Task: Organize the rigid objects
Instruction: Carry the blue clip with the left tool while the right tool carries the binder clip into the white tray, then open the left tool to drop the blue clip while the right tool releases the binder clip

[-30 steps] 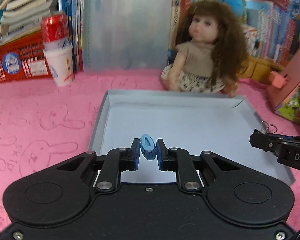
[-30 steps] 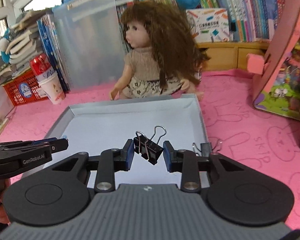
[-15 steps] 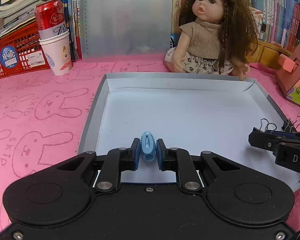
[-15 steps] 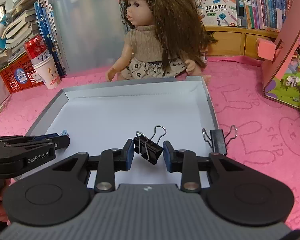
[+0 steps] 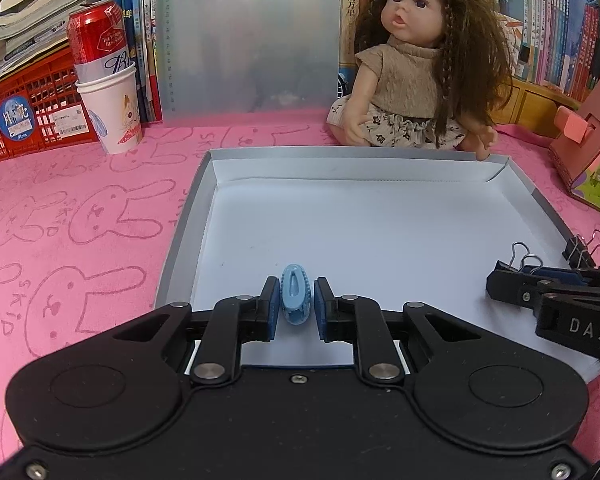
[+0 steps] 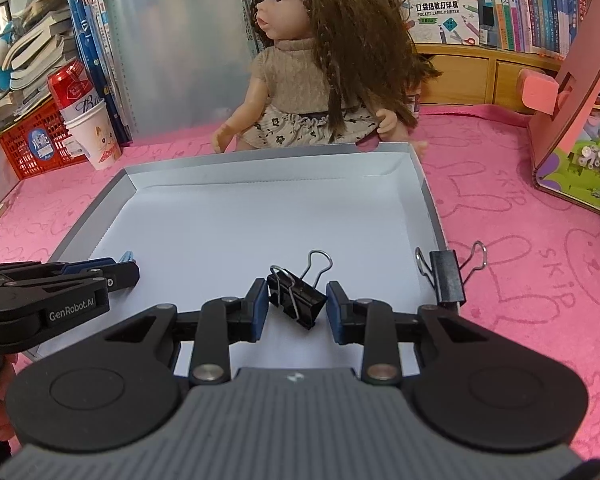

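A shallow white box lid point(image 5: 380, 240) lies on the pink mat, also in the right wrist view point(image 6: 260, 216). My left gripper point(image 5: 296, 307) is shut on a small blue clip point(image 5: 295, 299) over the lid's near left part. My right gripper point(image 6: 296, 307) is shut on a black binder clip point(image 6: 296, 298) over the lid's near right part; it also shows in the left wrist view point(image 5: 524, 268). A second black binder clip point(image 6: 446, 276) sits on the lid's right rim, beside my right gripper.
A doll point(image 5: 416, 64) sits behind the lid. A paper cup with a red can point(image 5: 104, 80) and a red basket point(image 5: 24, 108) stand at back left. A pink stand point(image 6: 572, 120) is on the right. Books line the back.
Both grippers have dropped lower and moved in over the lid, each keeping its clip. The second binder clip has come into fuller view on the right rim.
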The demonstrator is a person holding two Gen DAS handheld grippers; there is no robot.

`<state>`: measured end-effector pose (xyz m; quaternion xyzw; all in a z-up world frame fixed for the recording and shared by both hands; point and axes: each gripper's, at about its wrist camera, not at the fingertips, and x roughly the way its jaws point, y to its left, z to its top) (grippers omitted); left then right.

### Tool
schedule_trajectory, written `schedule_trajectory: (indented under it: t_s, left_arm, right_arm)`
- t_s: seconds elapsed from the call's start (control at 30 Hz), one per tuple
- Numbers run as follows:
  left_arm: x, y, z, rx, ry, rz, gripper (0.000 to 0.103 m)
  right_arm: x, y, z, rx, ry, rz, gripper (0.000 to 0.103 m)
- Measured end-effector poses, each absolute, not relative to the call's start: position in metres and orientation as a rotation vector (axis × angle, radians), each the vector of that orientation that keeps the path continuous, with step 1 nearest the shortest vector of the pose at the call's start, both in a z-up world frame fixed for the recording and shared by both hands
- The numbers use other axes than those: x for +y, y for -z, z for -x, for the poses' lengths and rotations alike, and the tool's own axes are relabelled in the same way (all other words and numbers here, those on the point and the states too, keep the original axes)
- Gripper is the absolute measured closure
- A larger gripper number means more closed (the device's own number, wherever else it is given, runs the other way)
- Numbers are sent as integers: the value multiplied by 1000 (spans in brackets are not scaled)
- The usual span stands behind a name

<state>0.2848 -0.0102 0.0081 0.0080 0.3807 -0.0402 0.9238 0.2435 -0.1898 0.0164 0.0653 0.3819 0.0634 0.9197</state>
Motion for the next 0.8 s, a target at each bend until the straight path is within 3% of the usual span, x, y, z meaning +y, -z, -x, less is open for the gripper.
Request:
schedule_trajectory:
  t_s: [0.1, 0.17, 0.4, 0.8]
  left_arm:
    - [-9, -10, -284, 778, 86, -8, 80]
    - [-9, -12, -282, 779, 91, -3, 71]
    - [-7, -19, -276, 782, 108, 0, 52]
    - [-3, -40, -241, 719, 139, 5, 34]
  right_arm:
    - [-188, -17, -243, 780, -134, -138, 63]
    - [-187, -19, -242, 774, -134, -137, 48]
    - [-191, -26, -234, 752, -149, -146, 40]
    - [-202, -39, -201, 704, -171, -150, 27]
